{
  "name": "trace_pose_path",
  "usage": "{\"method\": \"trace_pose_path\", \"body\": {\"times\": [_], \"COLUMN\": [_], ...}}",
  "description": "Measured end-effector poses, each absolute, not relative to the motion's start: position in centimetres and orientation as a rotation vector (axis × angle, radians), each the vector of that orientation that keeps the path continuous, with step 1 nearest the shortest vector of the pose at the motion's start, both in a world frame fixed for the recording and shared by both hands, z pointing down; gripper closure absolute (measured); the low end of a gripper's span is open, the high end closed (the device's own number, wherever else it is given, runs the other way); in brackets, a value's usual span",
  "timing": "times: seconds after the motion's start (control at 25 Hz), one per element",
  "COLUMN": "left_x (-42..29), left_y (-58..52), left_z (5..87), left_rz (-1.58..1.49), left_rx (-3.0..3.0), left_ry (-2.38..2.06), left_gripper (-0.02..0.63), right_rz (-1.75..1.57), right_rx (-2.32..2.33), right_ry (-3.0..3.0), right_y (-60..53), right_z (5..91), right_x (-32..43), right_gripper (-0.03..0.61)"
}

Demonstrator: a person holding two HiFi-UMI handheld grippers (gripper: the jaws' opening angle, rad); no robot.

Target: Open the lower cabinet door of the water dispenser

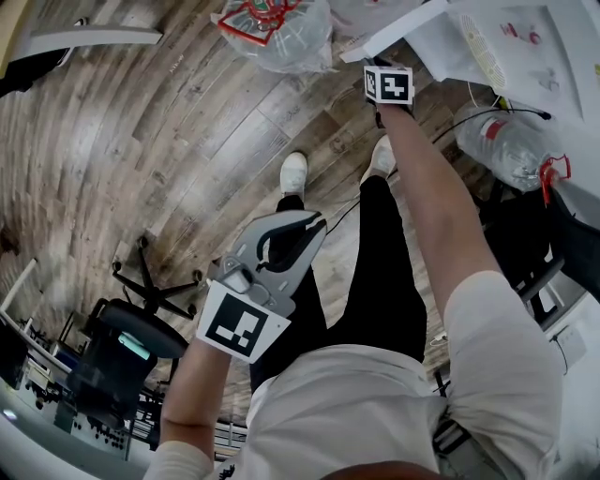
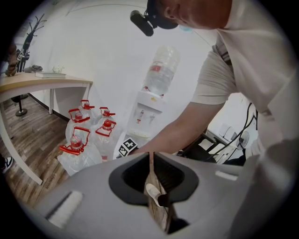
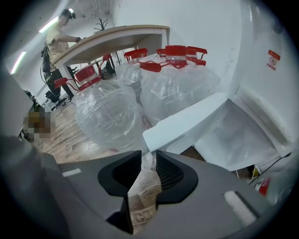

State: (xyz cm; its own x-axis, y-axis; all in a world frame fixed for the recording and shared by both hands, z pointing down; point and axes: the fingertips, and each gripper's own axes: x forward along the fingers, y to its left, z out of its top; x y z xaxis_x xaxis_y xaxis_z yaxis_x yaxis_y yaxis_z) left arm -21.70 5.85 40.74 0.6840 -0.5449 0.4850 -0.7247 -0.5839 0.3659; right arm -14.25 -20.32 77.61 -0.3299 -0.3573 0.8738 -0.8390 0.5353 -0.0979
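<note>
- Lower cabinet door of the water dispenser stands swung out from the white body, and the pale inside of the compartment shows behind it.
- The door's free corner sits right at the tips of the right gripper. Its 2 jaws are drawn in to a narrow slit and pinch that corner.
- In the head view the right arm reaches straight out to the door, with the right gripper at the door's edge.
- The left gripper has its 2 jaws pressed together with nothing between them. It hangs low beside the person's left leg, well apart from the dispenser.
- Clear water jugs with red caps and handles stand on the wooden floor just beside the door.
- An inverted bottle sits on top of the dispenser.
</note>
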Motion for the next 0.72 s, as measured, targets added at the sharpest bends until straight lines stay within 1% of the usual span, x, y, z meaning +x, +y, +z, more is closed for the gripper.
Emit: {"method": "trace_pose_path", "body": {"times": [0.24,0.36,0.6,0.72], "left_x": [-21.6,-21.4,-20.6,-20.0], "left_y": [5.9,6.3,6.9,7.8], "left_z": [38.6,36.6,31.7,29.3], "left_rz": [0.434,0.424,0.312,0.318], "left_rx": [2.429,2.450,2.479,2.542], "left_ry": [-0.937,-0.923,-0.822,-0.759], "left_gripper": [0.555,0.555,0.555,0.555], "right_rz": [0.722,0.761,0.754,0.762], "right_rx": [1.005,0.994,1.014,1.047], "right_ry": [-1.953,-1.980,-2.074,-2.112], "right_y": [-18.6,-15.9,-10.2,-6.6], "right_z": [74.2,71.2,61.1,54.9], "right_x": [-14.1,-13.4,-10.5,-8.7], "right_gripper": [0.483,0.488,0.524,0.550]}}
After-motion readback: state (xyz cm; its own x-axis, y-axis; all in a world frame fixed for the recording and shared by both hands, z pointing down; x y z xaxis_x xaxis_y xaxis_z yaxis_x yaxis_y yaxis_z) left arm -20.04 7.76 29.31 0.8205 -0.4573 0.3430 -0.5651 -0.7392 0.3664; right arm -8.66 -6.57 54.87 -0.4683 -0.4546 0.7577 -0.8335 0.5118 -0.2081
